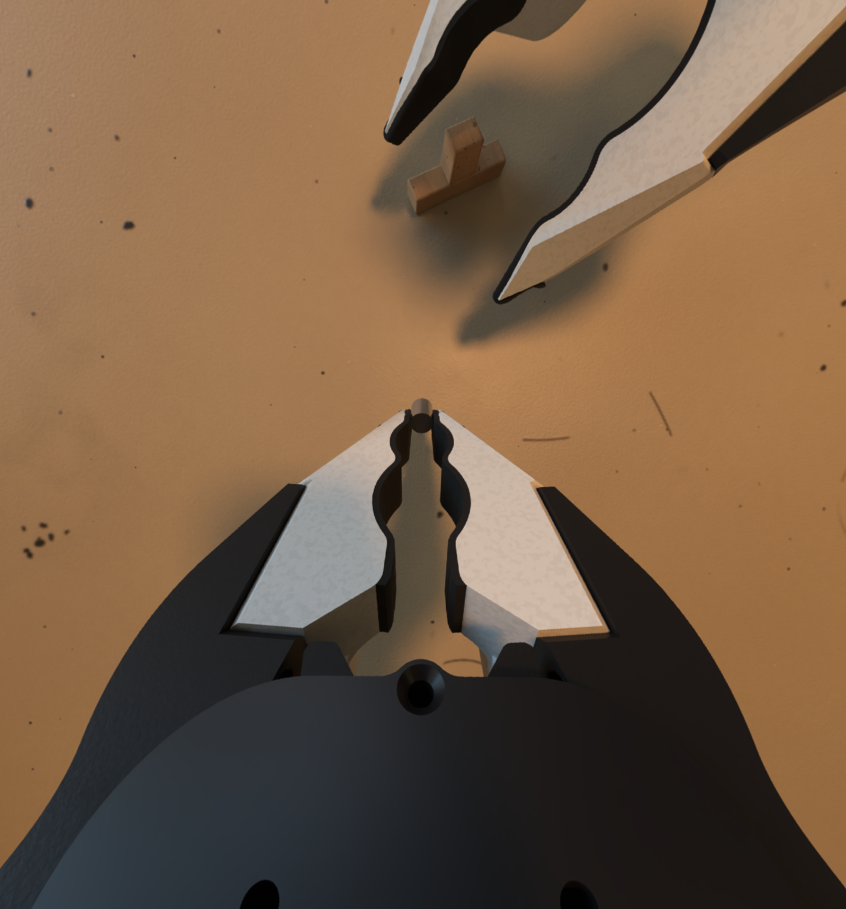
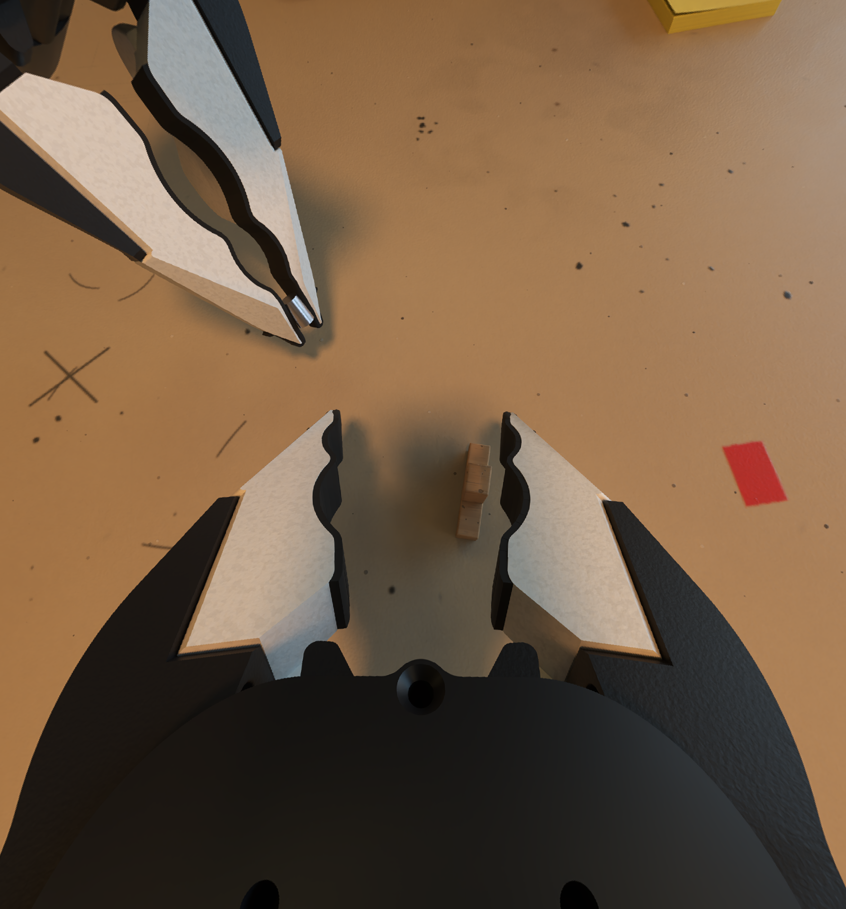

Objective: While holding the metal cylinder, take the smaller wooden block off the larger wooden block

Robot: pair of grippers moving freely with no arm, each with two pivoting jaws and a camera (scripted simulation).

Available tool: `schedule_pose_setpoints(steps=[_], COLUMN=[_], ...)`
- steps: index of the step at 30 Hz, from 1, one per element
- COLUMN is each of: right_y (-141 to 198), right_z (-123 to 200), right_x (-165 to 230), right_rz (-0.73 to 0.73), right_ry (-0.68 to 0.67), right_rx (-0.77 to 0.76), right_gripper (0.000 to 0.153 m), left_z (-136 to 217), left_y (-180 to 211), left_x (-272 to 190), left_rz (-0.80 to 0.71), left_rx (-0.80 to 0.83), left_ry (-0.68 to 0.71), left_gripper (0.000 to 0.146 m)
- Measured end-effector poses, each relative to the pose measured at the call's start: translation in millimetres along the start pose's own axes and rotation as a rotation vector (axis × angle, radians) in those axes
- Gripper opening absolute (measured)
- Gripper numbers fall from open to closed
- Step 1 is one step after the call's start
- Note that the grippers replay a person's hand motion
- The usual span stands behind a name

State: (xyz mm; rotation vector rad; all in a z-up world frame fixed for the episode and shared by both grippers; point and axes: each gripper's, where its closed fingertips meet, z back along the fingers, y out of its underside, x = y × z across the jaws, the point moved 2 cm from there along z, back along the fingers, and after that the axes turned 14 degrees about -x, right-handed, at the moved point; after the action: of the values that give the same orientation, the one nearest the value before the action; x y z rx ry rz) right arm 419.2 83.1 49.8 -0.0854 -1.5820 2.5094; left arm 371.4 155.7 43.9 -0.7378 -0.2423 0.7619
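Note:
My left gripper (image 1: 420,413) is shut on a small metal cylinder (image 1: 420,422) at its fingertips, held just above the brown table. It also shows in the right wrist view (image 2: 310,332), upper left, with the cylinder (image 2: 300,310) in it. A larger wooden block (image 1: 428,194) lies flat, and a smaller wooden block (image 1: 462,147) stands on its middle. My right gripper (image 2: 421,417) is open and hovers over the stack. The smaller block (image 2: 478,479) and the larger block (image 2: 468,526) lie between its fingers, close to the right finger (image 2: 549,516). The right gripper (image 1: 446,217) straddles the blocks in the left wrist view.
A yellow block (image 2: 711,12) sits at the far right edge of the right wrist view. A flat red patch (image 2: 754,473) lies on the table to the right of my right gripper. Pencil marks (image 2: 69,376) and dark specks dot the table (image 1: 165,344).

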Motion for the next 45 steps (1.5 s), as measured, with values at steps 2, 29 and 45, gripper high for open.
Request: schedule_pose_setpoints(steps=[2, 29, 45], right_y=[2, 16, 9], right_z=[-2, -5, 3], right_x=[1, 16, 10], right_rz=[-0.001, -0.056, 0.017], right_ry=[-0.004, -0.055, -0.003], right_rx=[0.001, 0.012, 0.015], right_gripper=[0.064, 0.061, 0.059], left_z=[-1, 9, -2], left_y=[2, 2, 1], left_x=[1, 7, 0], left_rz=[0.004, -0.055, -0.139], left_rx=[0.006, 0.005, 0.056], left_ry=[-0.005, -0.041, -0.026], left_gripper=[0.007, 0.007, 0.007])
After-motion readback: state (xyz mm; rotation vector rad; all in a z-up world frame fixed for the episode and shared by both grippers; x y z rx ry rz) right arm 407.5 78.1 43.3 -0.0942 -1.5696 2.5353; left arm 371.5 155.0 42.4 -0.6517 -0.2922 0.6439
